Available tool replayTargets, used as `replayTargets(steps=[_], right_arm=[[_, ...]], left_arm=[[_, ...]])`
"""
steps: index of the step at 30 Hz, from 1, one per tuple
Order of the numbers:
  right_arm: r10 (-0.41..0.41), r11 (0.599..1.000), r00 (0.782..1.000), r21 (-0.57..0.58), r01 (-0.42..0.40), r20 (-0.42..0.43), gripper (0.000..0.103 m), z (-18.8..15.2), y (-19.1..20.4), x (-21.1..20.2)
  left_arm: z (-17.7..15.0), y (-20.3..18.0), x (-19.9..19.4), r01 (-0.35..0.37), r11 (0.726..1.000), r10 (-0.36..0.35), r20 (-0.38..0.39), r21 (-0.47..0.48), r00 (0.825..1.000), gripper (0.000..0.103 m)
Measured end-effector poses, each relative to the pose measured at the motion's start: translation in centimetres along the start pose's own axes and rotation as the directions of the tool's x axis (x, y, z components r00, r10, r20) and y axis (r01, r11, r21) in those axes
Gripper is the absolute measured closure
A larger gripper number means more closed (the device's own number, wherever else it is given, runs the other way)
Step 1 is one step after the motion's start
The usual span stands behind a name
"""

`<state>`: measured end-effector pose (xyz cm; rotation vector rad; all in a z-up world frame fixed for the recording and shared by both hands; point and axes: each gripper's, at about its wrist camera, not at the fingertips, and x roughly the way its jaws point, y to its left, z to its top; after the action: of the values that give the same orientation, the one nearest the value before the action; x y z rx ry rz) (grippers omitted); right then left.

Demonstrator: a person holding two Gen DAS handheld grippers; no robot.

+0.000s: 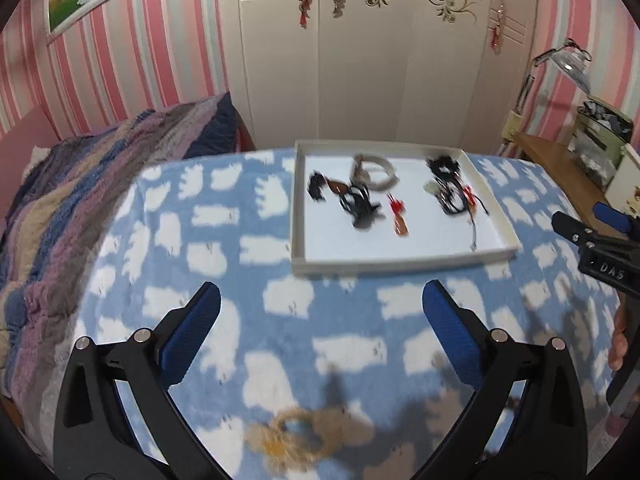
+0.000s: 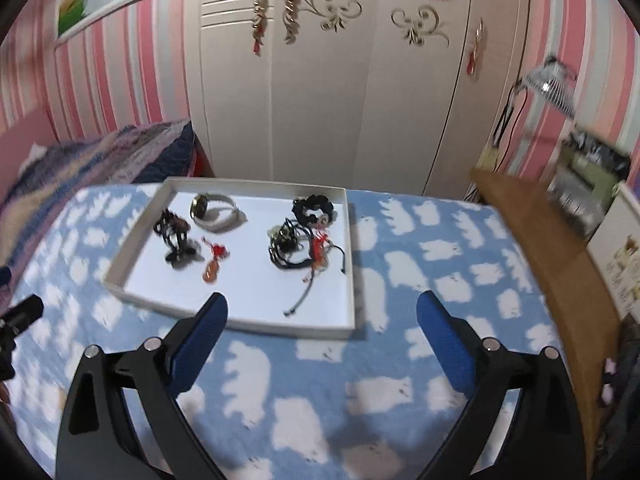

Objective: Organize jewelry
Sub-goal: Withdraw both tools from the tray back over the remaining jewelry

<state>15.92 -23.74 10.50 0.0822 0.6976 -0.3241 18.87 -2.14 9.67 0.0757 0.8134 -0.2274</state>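
**Ana:** Both sets of jaws are spread wide with nothing between them. The left gripper (image 1: 320, 316) and the right gripper (image 2: 322, 320) hover over the blue fleece blanket with white cloud shapes (image 2: 400, 360), short of the shallow white cardboard tray (image 2: 352, 280).

**Ben:** And the jewelry?

**Ana:** Mostly in the tray: a pale bangle with a dark round face (image 2: 216, 210) near the far-left corner, a black scrunchie (image 2: 314, 208) at the far-right, a tangle of black cords (image 2: 292, 252) beside the right wall, and an orange pendant on red thread (image 2: 212, 270) mid-tray.

**Ben:** Risks?

**Ana:** I'd judge snagging likeliest: those cords overlap, so pinching 1 could drag its neighbours out.

**Ben:** Do the views differ?

**Ana:** Yes. Only the left wrist shows a blurred golden beaded ring (image 1: 292, 436) on the blanket's near edge, outside the tray. The right wrist shows the tray contents more sharply.
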Motion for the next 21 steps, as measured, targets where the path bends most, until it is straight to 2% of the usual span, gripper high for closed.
replayTargets(steps=[2,6,8,13,16,21], right_arm=[[0.002,1.000,1.000,-0.005,-0.002,0.000,0.004,-1.5,0.0,-0.5],[0.020,1.000,0.999,-0.008,-0.020,-0.033,0.004,-5.0,0.2,-0.6],[0.041,0.999,0.997,-0.003,-0.041,-0.063,0.005,-6.9,0.2,-0.6],[0.029,0.999,0.995,0.038,-0.026,-0.090,0.004,-11.0,-0.4,-1.4],[0.013,0.999,0.994,0.051,-0.008,-0.105,0.004,-12.5,-0.8,-1.8],[0.049,0.998,0.984,0.034,-0.044,-0.170,0.004,-15.0,-0.6,-1.6]], left_arm=[[-1.6,0.4,-0.7,0.021,1.000,-0.021,0.012,-0.017,1.000,0.003],[-5.2,0.9,-1.6,0.011,0.999,-0.010,0.037,-0.043,0.999,0.003],[-7.1,1.0,-1.8,-0.001,1.000,0.002,0.027,-0.031,1.000,0.003],[-11.1,2.0,-2.1,-0.049,0.998,0.049,0.001,-0.037,0.999,0.003],[-12.9,2.9,-2.0,-0.047,0.996,0.046,-0.018,-0.077,0.999,0.003],[-14.6,3.4,-0.9,-0.015,0.994,0.007,-0.079,-0.104,0.997,0.003]])
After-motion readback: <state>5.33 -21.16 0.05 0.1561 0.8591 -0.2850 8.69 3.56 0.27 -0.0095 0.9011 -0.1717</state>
